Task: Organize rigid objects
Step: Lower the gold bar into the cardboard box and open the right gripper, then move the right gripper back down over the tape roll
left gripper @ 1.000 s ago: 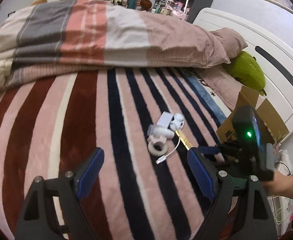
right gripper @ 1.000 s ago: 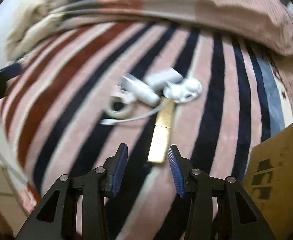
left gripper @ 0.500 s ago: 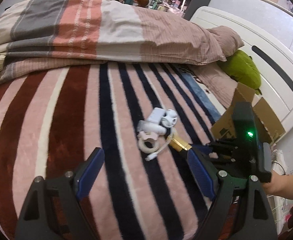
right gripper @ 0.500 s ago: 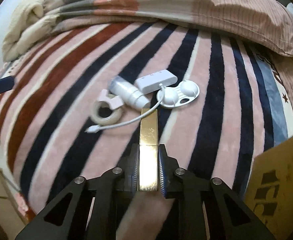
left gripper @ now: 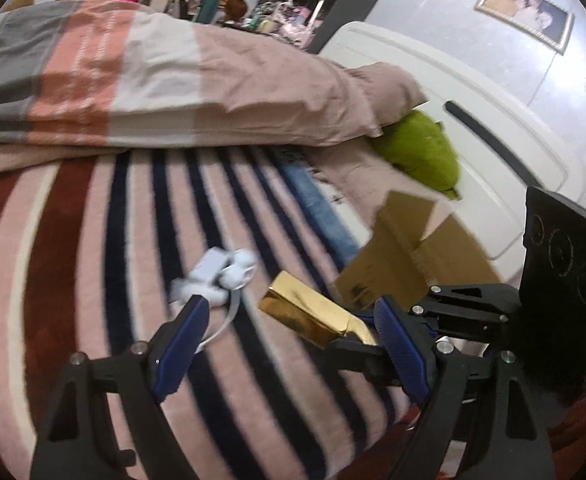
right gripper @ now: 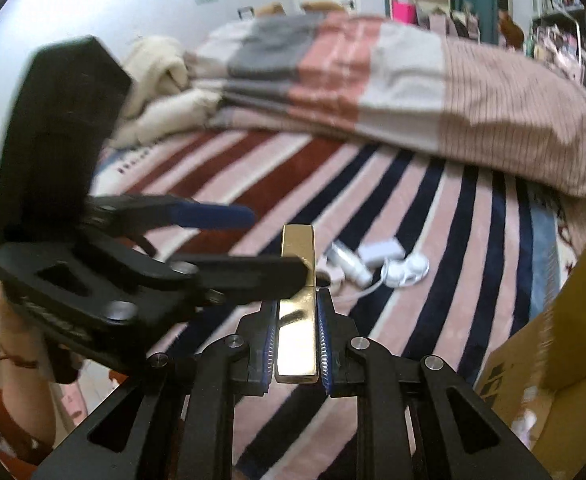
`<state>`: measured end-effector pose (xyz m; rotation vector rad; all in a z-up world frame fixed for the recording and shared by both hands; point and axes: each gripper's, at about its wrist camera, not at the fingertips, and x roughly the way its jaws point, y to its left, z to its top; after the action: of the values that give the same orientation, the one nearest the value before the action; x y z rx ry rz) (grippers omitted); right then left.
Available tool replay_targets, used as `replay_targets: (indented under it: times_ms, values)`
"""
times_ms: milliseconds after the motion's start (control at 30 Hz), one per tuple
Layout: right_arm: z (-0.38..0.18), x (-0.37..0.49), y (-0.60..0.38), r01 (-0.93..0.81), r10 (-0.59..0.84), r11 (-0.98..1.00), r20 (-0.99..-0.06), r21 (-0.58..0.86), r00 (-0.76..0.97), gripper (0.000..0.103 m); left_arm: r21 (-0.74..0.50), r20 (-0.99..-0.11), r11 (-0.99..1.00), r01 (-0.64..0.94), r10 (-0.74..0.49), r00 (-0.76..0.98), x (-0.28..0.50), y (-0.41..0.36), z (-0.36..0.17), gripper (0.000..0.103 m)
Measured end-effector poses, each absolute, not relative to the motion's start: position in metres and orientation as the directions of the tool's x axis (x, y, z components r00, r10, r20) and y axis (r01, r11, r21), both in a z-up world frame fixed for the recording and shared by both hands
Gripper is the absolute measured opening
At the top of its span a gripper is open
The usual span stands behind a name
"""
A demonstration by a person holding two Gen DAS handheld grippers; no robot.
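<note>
Lifted off the blanket (right gripper: 433, 208), gold bar (right gripper: 297, 316) (right gripper (right gripper: 296, 336) clamped).

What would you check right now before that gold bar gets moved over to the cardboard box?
1. Grip on the gold bar: ok, the right gripper is shut on it, a pad on each side.
2. Bar clear of the striped blanket: ok, it looks lifted in the left wrist view.
3. White cable free of the bar: cannot tell, blur hides it.
4. Cardboard box open to receive: ok, flaps are up.
5. Left gripper out of the way: not ok, it is open and close beside the bar.
6. Room inside the box: cannot tell, the interior is barely visible.
</note>
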<state>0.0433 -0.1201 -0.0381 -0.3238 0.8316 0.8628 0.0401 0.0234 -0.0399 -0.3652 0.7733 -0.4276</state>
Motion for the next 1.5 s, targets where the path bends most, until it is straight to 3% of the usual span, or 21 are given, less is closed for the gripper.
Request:
replay_targets:
  times_ms: [100, 267, 667, 967, 1000, 1067, 1100, 1233, 1500]
  values:
    - [-0.019, 0.041, -0.131, -0.781, 0.566, 0.622, -0.717, 0.048, 0.407, 0.013, -0.503, -0.552, 0.818, 0.279, -0.553, 0.624, 0.05, 0.012, -0.026, 0.073]
    - [0.002, 0.05, -0.162, -0.756, 0.573, 0.653, -0.679, 0.04, 0.459, 0.013, -0.515, -0.53, 0.78, 0.356, -0.616, 0.583, 0.071, -0.025, -0.006, 0.049]
    - [0.016, 0.08, -0.267, -0.627, 0.517, 0.772, -0.682, 0.109, 0.518, 0.013, -0.445, -0.621, 0.761, 0.471, -0.642, 0.45, 0.131, -0.151, 0.004, 0.045]
    - [0.002, 0.109, -0.305, -0.565, 0.448, 0.81, -0.785, 0.154, 0.428, 0.013, -0.395, -0.714, 0.783, 0.481, -0.591, 0.376, 0.149, -0.193, -0.009, 0.046]
    - [0.0, 0.111, -0.305, -0.559, 0.434, 0.815, -0.8, 0.152, 0.415, 0.014, -0.393, -0.714, 0.783, 0.482, -0.59, 0.377, 0.148, -0.193, -0.008, 0.049]
    - [-0.004, 0.112, -0.307, -0.551, 0.419, 0.82, -0.816, 0.151, 0.399, 0.014, -0.382, -0.709, 0.789, 0.48, -0.584, 0.395, 0.146, -0.19, -0.004, 0.067]
    - [-0.005, 0.112, -0.307, -0.551, 0.408, 0.822, -0.823, 0.144, 0.394, 0.014, -0.373, -0.705, 0.795, 0.479, -0.578, 0.41, 0.145, -0.188, -0.002, 0.07]
    - [-0.001, 0.108, -0.305, -0.55, 0.397, 0.825, -0.824, 0.127, 0.405, 0.029, -0.338, -0.688, 0.824, 0.455, -0.546, 0.478, 0.131, -0.164, 0.013, 0.076]
    - [0.023, 0.082, -0.258, -0.657, 0.501, 0.741, -0.765, 0.138, 0.405, 0.029, -0.265, -0.648, 0.911, 0.317, -0.411, 0.641, 0.093, -0.076, 0.031, 0.08]
